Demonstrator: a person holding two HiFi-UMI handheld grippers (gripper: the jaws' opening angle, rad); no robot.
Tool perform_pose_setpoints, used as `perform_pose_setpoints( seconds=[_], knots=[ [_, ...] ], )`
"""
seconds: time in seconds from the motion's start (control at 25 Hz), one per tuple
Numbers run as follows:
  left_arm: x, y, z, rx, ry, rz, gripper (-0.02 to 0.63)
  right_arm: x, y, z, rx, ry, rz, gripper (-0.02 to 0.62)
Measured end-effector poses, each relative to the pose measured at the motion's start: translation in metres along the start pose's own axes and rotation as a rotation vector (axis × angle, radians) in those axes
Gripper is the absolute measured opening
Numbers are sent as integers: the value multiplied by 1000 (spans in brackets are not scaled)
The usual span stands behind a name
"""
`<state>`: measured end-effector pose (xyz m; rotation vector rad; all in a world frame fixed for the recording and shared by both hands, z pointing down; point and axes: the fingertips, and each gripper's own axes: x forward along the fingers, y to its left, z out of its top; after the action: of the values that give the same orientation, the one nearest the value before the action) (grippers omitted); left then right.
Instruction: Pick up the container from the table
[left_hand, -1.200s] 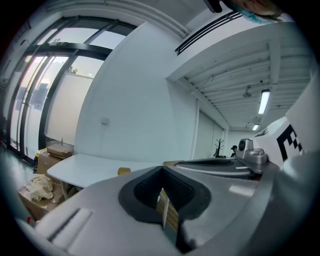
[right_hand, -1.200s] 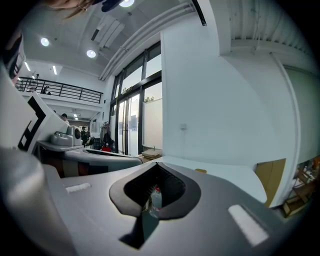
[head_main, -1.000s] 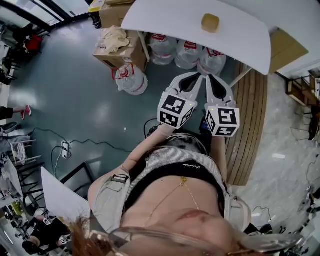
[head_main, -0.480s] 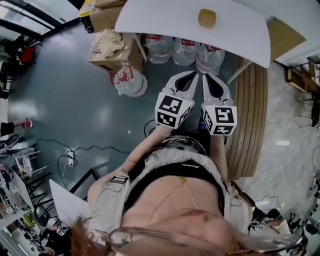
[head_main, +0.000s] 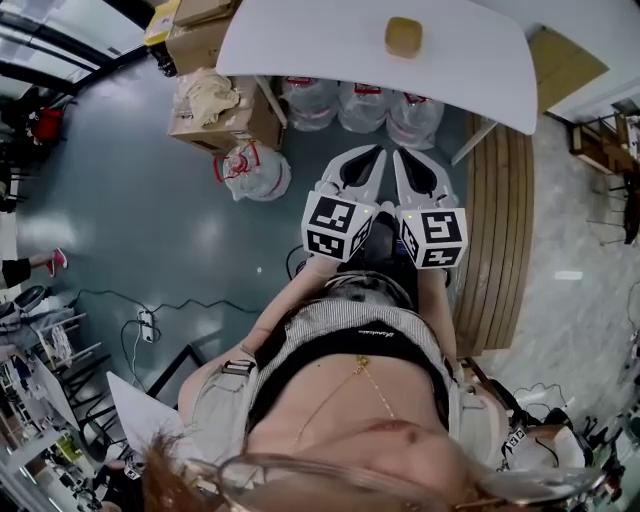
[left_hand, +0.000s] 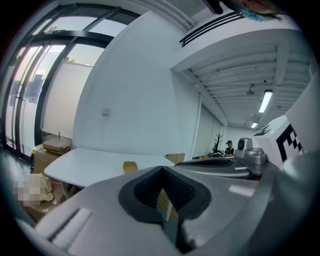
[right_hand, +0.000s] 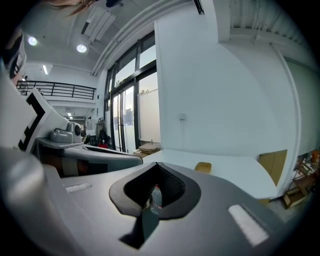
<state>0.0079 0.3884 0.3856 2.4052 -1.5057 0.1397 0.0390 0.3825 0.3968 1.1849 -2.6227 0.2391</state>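
We held our 2 grippers short of the tabletop (head_main: 300, 45). The left gripper (head_main: 372, 152) and right gripper (head_main: 404, 155) each had their fingers pressed together, empty. The container (head_main: 403, 37) sat alone on it, well ahead (small, tan, probably light and thin-walled). We judged a gentle squeeze across 2 opposite sides best.

One container (head_main: 403, 37), one white surface (head_main: 300, 45), two grippers, left gripper (head_main: 376, 151) and right gripper (head_main: 400, 153), four water jugs (head_main: 362, 105), two cardboard boxes (head_main: 215, 112) at upper left.
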Motion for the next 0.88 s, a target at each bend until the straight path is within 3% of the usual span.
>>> perform_pose_setpoints(
  seconds=[0.56, 0.88],
  knots=[
    [76, 29, 30, -5, -3, 32, 2, 58, -57, 29, -3, -19, 44, 26],
    [122, 18, 49, -3, -22, 40, 2, 63, -107, 40, -12, -22, 37, 26]
  ],
)
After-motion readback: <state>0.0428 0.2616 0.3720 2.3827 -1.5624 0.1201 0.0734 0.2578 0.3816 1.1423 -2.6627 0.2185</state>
